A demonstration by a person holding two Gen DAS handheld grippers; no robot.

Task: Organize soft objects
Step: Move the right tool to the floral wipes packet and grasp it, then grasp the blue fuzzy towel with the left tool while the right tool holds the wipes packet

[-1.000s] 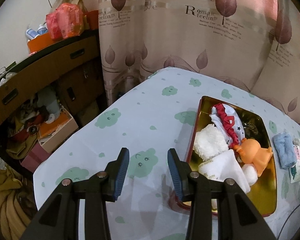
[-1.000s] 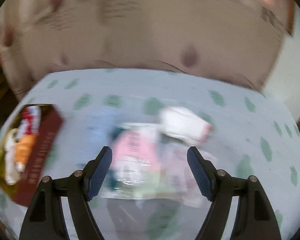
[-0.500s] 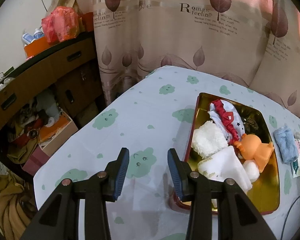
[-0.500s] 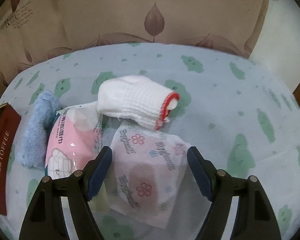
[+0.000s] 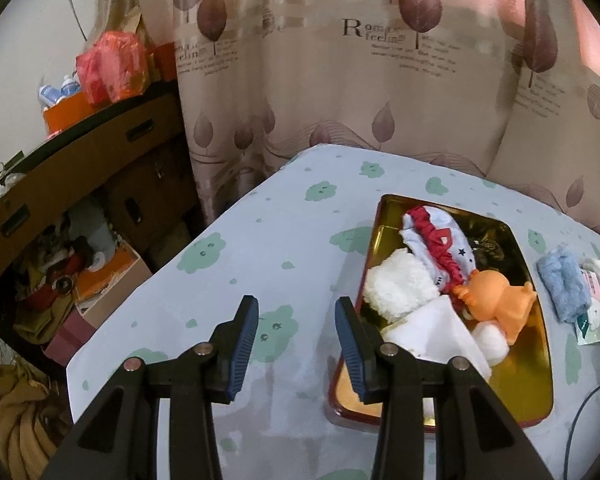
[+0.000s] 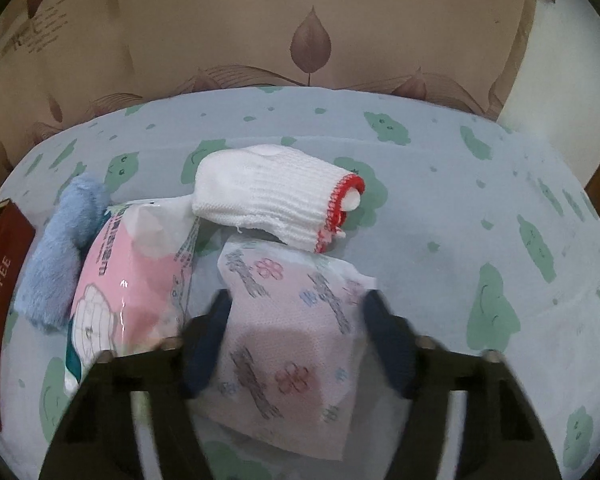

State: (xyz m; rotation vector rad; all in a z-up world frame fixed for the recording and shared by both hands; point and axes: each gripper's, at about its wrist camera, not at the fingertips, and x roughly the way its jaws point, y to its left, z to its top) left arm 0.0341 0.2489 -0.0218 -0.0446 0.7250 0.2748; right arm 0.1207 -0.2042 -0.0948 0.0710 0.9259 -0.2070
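Right tongs (image 6: 296, 332), blurred: fingers straddle the flower-print tissue pack (image 6: 288, 360), one on each side at its edges; can't tell if they actually pinch it. Pack lies flat on the worktop (image 6: 440, 208). Just left of it, pink wipes pack (image 6: 128, 280), slightly overlapped at its far corner by the white glove with red cuff (image 6: 272, 196), which lies on its side, cuff pointing right, touching the far edge of the flower-print pack. Blue fuzzy cloth (image 6: 60, 256) rolled up, left of the pink pack and touching it. Red tin side reading TOFFEE (image 6: 0, 320) at the left edge.

Left tongs (image 5: 296, 330): fingers apart, nothing between them, hovering over bare worktop beside the near left corner of the tin. Gold tin tray (image 5: 536, 392) holds, near to far: folded white cloth (image 5: 440, 332), small white puff (image 5: 490, 340), orange toy (image 5: 496, 300), white fluffy piece (image 5: 400, 284), red-trimmed starred garment (image 5: 436, 236). Right of the tin, on the worktop, the blue cloth and packs show partly. Leaf-print curtain (image 5: 340, 80) behind; cluttered wooden cabinet (image 5: 80, 168) far left.
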